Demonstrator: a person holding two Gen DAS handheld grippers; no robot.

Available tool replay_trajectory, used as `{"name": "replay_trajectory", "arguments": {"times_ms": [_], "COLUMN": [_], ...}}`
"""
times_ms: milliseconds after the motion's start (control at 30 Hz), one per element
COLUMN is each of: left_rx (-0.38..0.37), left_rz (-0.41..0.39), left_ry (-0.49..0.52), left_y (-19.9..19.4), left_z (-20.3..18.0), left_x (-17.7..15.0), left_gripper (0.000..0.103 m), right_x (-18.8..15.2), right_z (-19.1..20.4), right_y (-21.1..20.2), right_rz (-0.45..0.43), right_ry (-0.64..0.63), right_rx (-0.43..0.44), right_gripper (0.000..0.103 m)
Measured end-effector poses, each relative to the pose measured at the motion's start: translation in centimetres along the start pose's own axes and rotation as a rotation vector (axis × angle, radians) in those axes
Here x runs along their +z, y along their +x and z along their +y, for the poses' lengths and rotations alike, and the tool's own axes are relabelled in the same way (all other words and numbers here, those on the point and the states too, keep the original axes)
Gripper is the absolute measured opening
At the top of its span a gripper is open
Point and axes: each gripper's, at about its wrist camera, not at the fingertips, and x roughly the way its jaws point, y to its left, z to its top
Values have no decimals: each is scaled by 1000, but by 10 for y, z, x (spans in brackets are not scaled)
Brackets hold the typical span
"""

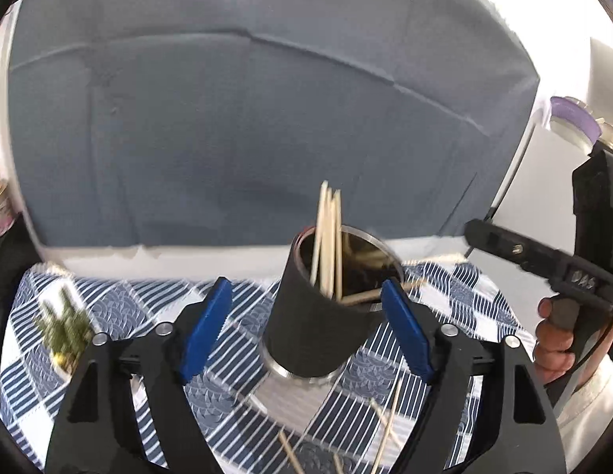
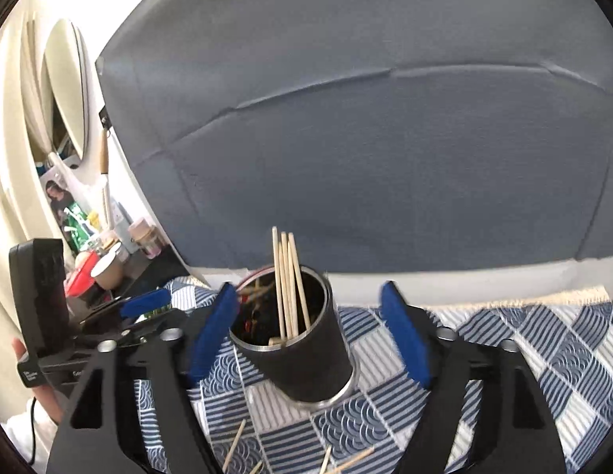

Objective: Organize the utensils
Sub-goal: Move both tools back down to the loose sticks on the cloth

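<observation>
A black cylindrical holder with a metal rim stands on the checked cloth. Several wooden sticks stand upright in it. My left gripper is open, its blue pads on either side of the holder's top and not pressing on it. My right gripper is open too, flanking the same holder from the other side with nothing in its grip. Loose sticks lie on the cloth in front of the holder. Each view shows the other gripper at its edge: the right gripper, and the left gripper's blue pad.
A grey-blue board stands behind the blue-and-white checked cloth. A small green plant sits on the cloth at the left. A jar with a purple lid is at the far right. Cups and bottles crowd the left.
</observation>
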Motion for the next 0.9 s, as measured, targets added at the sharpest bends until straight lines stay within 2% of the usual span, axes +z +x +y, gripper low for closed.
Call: {"name": "replay_trajectory", "arguments": {"times_ms": [33, 233, 300, 667, 800, 900], "left_rx": [6, 41, 55, 81, 98, 112], "left_rz": [16, 126, 194, 431, 474, 490], "left_ry": [-9, -56, -62, -37, 10, 3], "left_y": [-2, -9, -5, 17, 21, 22], "left_z": [2, 17, 18, 13, 8, 10], "left_x": [-3, -36, -55, -139, -155, -159], "left_gripper": [89, 96, 97, 97, 97, 97], "right_x": [-3, -26, -39, -133, -161, -173], "right_z": [-1, -3, -3, -7, -6, -8], "right_y": [-1, -3, 0, 20, 23, 32], "right_rz": [16, 106, 146, 358, 427, 475], "right_ry": [14, 47, 50, 61, 56, 54], "right_rx": [-3, -42, -58, -154, -166, -202], "right_gripper": [85, 87, 87, 87, 87, 87]}}
